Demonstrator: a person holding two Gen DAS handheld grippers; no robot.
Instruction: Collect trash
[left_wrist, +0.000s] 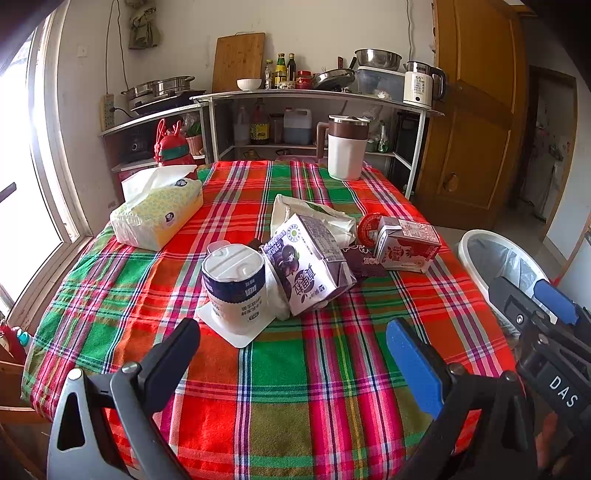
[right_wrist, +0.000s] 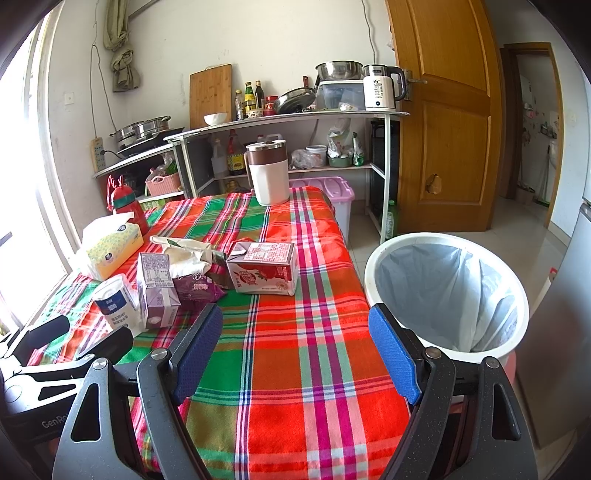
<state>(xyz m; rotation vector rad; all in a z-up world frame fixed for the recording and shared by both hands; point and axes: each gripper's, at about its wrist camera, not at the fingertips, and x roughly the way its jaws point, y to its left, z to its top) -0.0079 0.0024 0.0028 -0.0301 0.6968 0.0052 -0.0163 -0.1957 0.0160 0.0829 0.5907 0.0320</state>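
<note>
Left gripper (left_wrist: 291, 354) seen w/ fingers spread wide, nothing held, low centre of left wrist view above the red-green plaid tablecloth (left_wrist: 295, 387). Right gripper (right_wrist: 295, 347) likewise spread wide and empty, low centre of right wrist view.

Trash is clustered mid-frame in left view. White yogurt cup w/ dark blue band (left_wrist: 234, 284) is stood upside down, foil lid flat on cloth, axis vertical. Just right of it, touching, purple-and-white drink carton w/ blueberry print (left_wrist: 308, 262) is lying tilted; long axis runs upper left to lower right, gabled top toward upper left. Behind it: crumpled cream paper bag (left_wrist: 314, 216). Dark maroon snack wrapper (left_wrist: 365, 262) is lying flat btwn the two cartons. Red-and-white drink carton (left_wrist: 406, 243) is lying on its side, long axis approx. left-right, gabled end to the left; a red round lid (left_wrist: 367, 229) is seen behind its left end.

White round trash bin w/ translucent liner (right_wrist: 447, 288) is stood beside table, right of centre in right view, mouth up.

Yellow-patterned tissue pack (left_wrist: 159, 214) at mid-left; white-and-brown lidded jug (left_wrist: 345, 147) at far table edge.
</note>
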